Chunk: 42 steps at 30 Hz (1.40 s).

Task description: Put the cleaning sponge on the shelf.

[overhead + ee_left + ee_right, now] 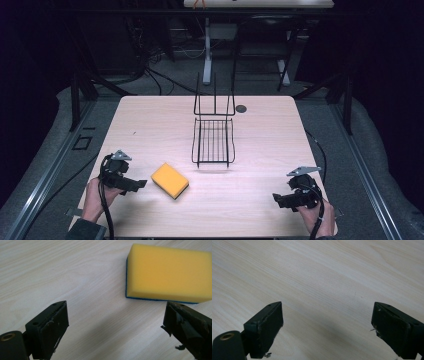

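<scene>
A yellow sponge [170, 180] with a blue underside lies flat on the light wood table [150, 120], left of the middle and near the front. My left gripper [141, 184] sits just left of it, pointing at it, jaws open and empty. In the left gripper view the sponge [168, 273] lies ahead and to the right of the wide-apart jaws, apart from them. My right gripper [276, 198] rests at the front right, jaws open over bare wood with nothing between them [327, 325].
A black wire rack [214, 135] stands at the table's middle, with upright wires at its far end. A small dark round disc [241, 108] lies just right of the rack's back. Table legs and cables stand on the floor beyond the far edge.
</scene>
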### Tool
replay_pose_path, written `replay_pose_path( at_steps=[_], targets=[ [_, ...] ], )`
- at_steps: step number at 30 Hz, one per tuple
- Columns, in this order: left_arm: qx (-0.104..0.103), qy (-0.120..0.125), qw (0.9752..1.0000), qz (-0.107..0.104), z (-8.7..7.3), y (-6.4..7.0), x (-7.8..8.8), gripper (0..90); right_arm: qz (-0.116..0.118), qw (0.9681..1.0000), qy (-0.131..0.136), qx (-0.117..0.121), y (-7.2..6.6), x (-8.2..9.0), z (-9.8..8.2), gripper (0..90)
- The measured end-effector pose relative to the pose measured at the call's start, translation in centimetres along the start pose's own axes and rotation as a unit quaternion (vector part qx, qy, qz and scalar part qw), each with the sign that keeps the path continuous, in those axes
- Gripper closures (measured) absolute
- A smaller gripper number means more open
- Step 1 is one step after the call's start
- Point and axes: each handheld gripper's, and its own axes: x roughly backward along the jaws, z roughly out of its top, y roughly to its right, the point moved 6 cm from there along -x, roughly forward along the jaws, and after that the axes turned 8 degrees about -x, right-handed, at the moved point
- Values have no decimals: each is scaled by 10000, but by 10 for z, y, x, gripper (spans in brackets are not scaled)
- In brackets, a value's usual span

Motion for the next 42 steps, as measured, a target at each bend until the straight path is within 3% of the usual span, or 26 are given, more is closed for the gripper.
replay_pose_path(
  at_steps=[2,12,16,17,22,26,29,32,33,39,42],
  targets=[
    [11,-4,10000,-19,1,1,0,60,-17,9999,11,112,-2,-2,1,105],
    [-57,47,9999,-136,21,8,-4,99,-43,9997,43,236,-6,-6,4,130],
    [-124,-50,9997,-205,28,11,-14,144,-126,9992,146,339,-9,-5,7,133],
    [-133,-130,9996,-223,29,13,-21,155,-179,9984,201,492,-10,-4,9,134],
    [-79,-120,9992,-371,35,16,-27,191,-204,9976,275,598,-15,-2,11,134],
    [-36,-91,9989,-468,44,17,-33,282,-217,9976,286,592,-14,-2,11,135],
    [-81,-242,9985,-475,48,18,-42,339,-248,9977,317,542,-13,-1,11,137],
    [-137,-332,9983,-451,49,19,-47,378,-245,9977,332,538,-13,-1,11,138],
    [-188,-389,9978,-503,48,21,-51,439,-241,9978,312,538,-13,-1,11,138],
    [-117,-364,9967,-717,46,23,-53,559,-220,9975,328,585,-14,-1,11,138],
    [-93,-365,9968,-702,45,23,-53,595,-218,9974,318,609,-14,-2,10,138]
  ],
)
